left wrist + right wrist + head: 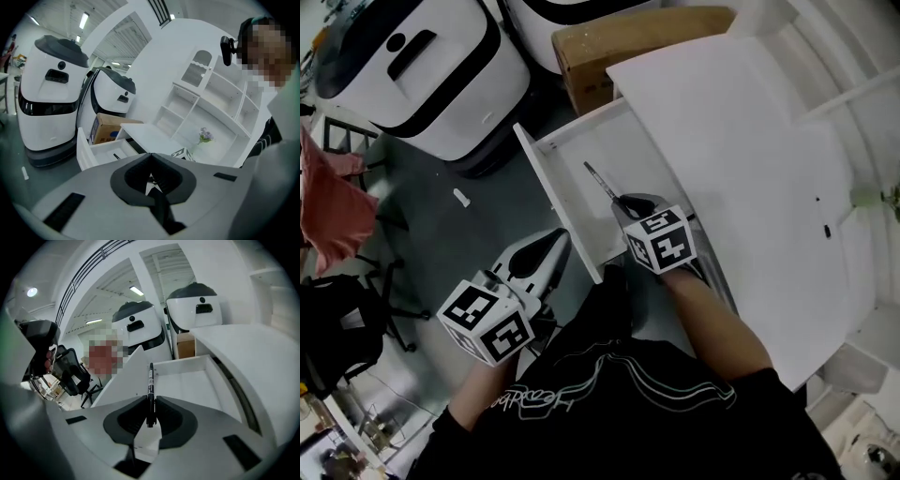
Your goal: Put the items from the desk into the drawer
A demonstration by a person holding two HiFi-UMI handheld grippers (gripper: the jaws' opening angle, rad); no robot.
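While your right gripper (150, 417) is closed on the slim black plastic pen (150, 380), which points out over the open white drawer (187, 385), bring it low and level above the smooth flat bottom before you release, because the round barrel can roll. Your left gripper (151, 180) hangs beside the drawer front, jaws together and empty.

White desk (750, 141), small dark object (826, 230) atop
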